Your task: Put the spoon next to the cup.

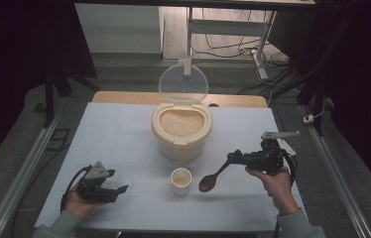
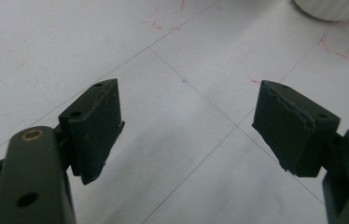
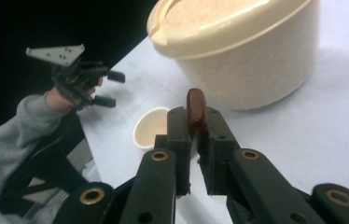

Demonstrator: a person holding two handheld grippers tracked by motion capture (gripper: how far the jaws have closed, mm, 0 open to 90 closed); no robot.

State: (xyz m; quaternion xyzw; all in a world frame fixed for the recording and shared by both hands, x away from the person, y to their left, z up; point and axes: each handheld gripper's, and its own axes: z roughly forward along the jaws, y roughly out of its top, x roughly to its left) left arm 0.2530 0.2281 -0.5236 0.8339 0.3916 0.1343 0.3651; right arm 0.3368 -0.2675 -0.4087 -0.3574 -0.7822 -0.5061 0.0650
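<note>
Left hand-held gripper [image 1: 110,190] released, jaws wide, hovering over worktop [image 1: 119,134] front-left. Small cup [image 1: 181,181] centre-front, rice container [image 1: 181,130] behind it, lid up. Right hand-held gripper [image 1: 233,158] clenched on wooden spoon [image 1: 212,179], bowl pointing left-down, just right of cup; right nearer.

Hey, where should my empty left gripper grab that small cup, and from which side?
Take the small cup by its wall, jaws straddling it from its left, where the open left gripper already sits. It stands upright with no handle visible, and the spoon occupies its right side.
</note>
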